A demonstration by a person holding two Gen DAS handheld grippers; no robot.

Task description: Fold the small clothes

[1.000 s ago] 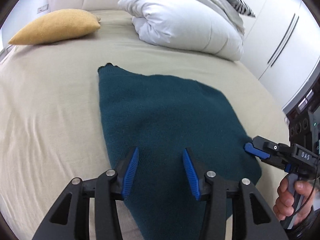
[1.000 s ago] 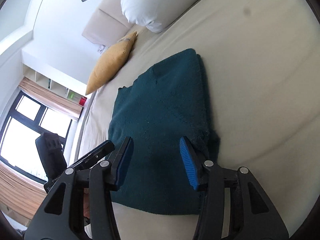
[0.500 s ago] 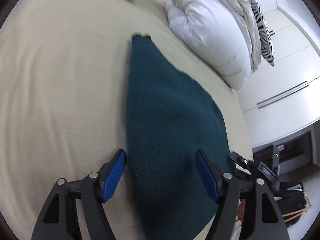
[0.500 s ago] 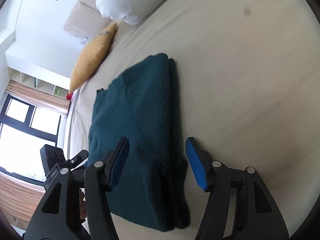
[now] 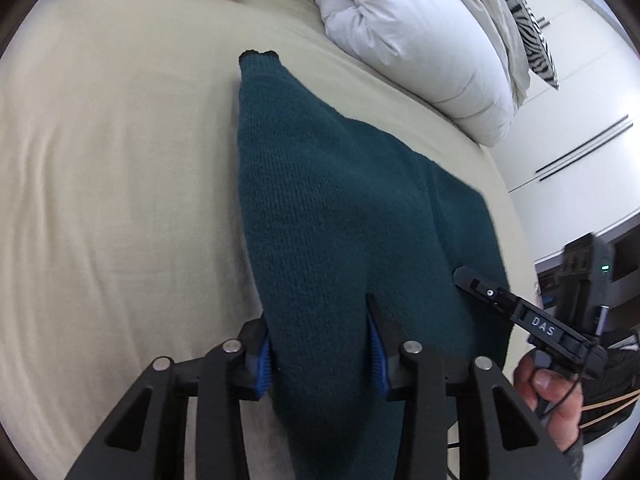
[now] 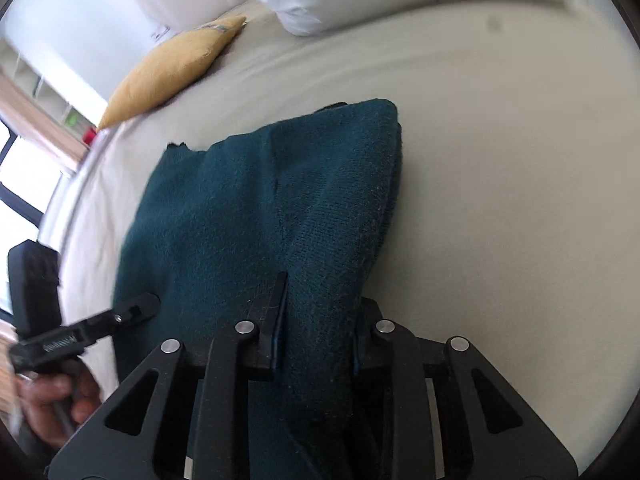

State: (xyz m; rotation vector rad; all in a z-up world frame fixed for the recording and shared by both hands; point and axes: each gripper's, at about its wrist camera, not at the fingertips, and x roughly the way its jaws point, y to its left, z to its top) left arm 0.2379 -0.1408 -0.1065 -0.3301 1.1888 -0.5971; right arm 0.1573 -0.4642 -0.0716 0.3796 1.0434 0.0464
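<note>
A dark teal knitted garment (image 5: pixel 340 220) lies folded lengthwise on the beige bed sheet (image 5: pixel 112 184). My left gripper (image 5: pixel 320 344) straddles its near left edge, with a bunch of the knit between the blue pads. My right gripper (image 6: pixel 318 320) does the same at the near right edge of the garment (image 6: pixel 248 216), where the fabric rises between its fingers. The right gripper also shows in the left wrist view (image 5: pixel 468 280). The left gripper shows in the right wrist view (image 6: pixel 140 306).
A yellow cushion (image 6: pixel 172 68) and white pillows (image 5: pixel 416 40) lie at the head of the bed. White wardrobe doors (image 5: pixel 580 136) stand to the right, a window (image 6: pixel 16 184) to the left. Bare sheet surrounds the garment.
Both grippers have moved down onto the near end of the garment and narrowed around bunches of its fabric. Earlier they hovered open above it.
</note>
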